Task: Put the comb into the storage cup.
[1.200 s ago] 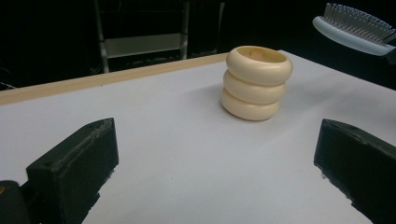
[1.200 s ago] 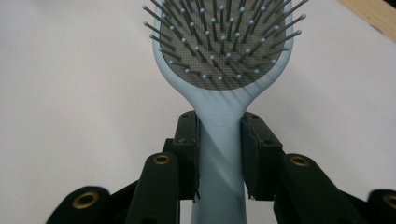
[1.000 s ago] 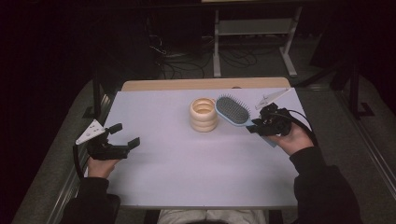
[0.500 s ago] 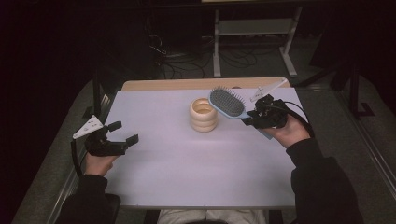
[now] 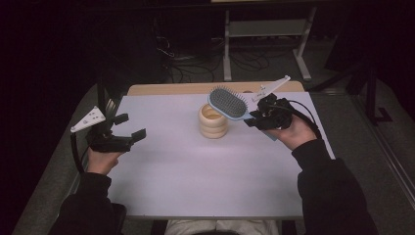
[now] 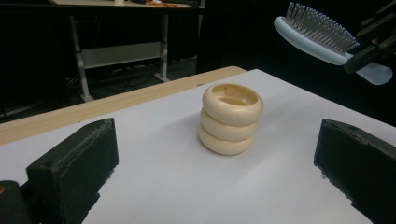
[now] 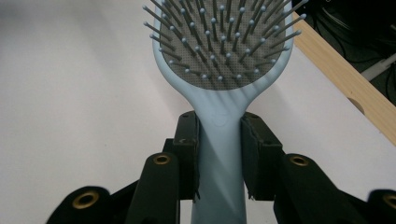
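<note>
A pale blue hairbrush with a grey bristle pad hangs in the air, bristles up, its head over the cream ribbed cup of three stacked rings. My right gripper is shut on the brush's handle, both pads pressed to its sides. In the left gripper view the cup stands ahead on the white mat, the hairbrush at upper right. My left gripper floats at the mat's left edge, jaws wide apart and open, holding nothing.
The white mat covers a wooden table whose bare far edge shows behind it. A metal rack and cables on the floor lie beyond the table in the dark. A grey surface flanks the mat on both sides.
The right gripper has lifted the hairbrush off the mat and carried it up and left, over the cup. The left gripper has risen a little at the left edge.
</note>
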A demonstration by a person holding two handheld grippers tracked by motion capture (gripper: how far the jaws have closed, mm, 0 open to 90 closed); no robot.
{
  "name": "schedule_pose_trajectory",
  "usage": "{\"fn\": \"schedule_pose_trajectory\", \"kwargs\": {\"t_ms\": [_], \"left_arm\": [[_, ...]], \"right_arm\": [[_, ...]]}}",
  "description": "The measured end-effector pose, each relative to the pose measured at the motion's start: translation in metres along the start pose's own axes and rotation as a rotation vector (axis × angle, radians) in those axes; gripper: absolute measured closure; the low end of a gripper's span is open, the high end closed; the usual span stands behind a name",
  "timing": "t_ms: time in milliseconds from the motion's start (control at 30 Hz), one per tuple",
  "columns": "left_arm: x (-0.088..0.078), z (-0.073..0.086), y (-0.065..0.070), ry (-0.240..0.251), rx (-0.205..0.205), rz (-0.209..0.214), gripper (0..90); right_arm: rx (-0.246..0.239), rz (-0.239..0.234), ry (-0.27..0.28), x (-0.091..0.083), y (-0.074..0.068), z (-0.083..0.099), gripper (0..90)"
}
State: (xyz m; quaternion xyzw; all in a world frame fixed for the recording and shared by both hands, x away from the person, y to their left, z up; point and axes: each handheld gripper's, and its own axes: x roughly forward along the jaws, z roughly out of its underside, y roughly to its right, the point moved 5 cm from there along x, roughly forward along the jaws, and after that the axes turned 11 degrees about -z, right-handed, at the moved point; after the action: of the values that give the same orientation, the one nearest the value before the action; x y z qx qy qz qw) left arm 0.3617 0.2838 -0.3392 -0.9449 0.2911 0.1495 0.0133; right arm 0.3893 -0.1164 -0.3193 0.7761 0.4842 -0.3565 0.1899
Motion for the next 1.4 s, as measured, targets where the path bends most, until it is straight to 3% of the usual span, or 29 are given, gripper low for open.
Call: {"fn": "schedule_pose_trajectory", "kwargs": {"t_ms": [300, 700, 833, 900, 1133, 1233, 1400], "left_arm": [[0.012, -0.014, 0.005, -0.009, -0.020, 0.036, 0.0], [0.025, -0.034, 0.015, -0.022, 0.009, 0.062, 0.0], [0.030, -0.041, 0.019, -0.023, 0.001, 0.074, 0.0], [0.035, -0.044, 0.021, -0.038, -0.001, 0.098, 0.0], [0.050, -0.054, 0.027, -0.057, 0.010, 0.114, 0.0], [0.055, -0.057, 0.028, -0.054, -0.005, 0.124, 0.0], [0.067, -0.059, 0.032, -0.094, 0.022, 0.109, 0.0]], "right_arm": [[-0.026, -0.002, 0.005, 0.004, -0.004, -0.011, 68.5], [-0.061, -0.013, 0.027, 0.012, -0.012, -0.033, 68.4], [-0.069, -0.014, 0.032, 0.015, -0.013, -0.039, 68.5], [-0.074, -0.015, 0.040, 0.017, -0.014, -0.043, 68.5], [-0.080, -0.024, 0.052, 0.028, -0.015, -0.048, 68.5], [-0.090, -0.020, 0.049, 0.032, -0.016, -0.050, 68.5], [-0.102, -0.001, 0.065, 0.036, -0.016, -0.053, 68.5]]}}
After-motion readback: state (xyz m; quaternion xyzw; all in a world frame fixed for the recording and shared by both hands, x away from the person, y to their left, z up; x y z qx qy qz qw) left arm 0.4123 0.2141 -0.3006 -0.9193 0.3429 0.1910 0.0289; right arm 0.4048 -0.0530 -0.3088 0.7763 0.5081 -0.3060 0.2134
